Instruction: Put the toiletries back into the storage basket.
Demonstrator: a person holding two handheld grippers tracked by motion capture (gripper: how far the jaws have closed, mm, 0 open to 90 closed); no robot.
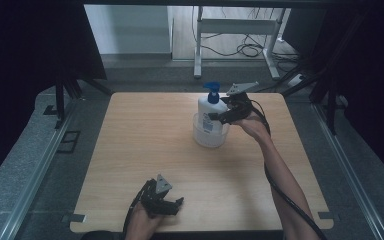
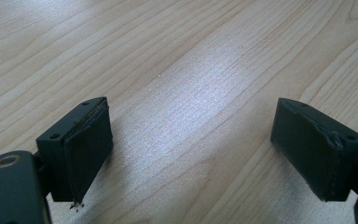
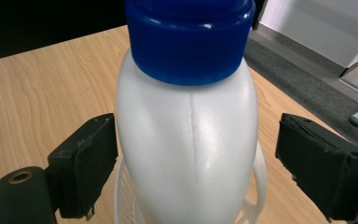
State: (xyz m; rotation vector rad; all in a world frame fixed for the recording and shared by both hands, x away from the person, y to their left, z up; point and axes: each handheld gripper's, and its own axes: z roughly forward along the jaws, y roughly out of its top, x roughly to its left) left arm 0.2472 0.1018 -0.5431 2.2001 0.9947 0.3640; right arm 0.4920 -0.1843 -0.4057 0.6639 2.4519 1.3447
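Right gripper view: we find the upright pump bottle (image 3: 189,144) at twelve o'clock between the right gripper (image 3: 193,163)'s released jaws.

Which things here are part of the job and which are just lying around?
In the job:
pump bottle
clear tub it stands in
right gripper, open around the bottle

Lying about:
left gripper, open over bare table
cables on the floor

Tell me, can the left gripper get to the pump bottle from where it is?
Probably not right away. The left gripper sits open at the table's near edge, while the pump bottle stands far across in a clear tub. Bare wood lies between, so nothing blocks it.
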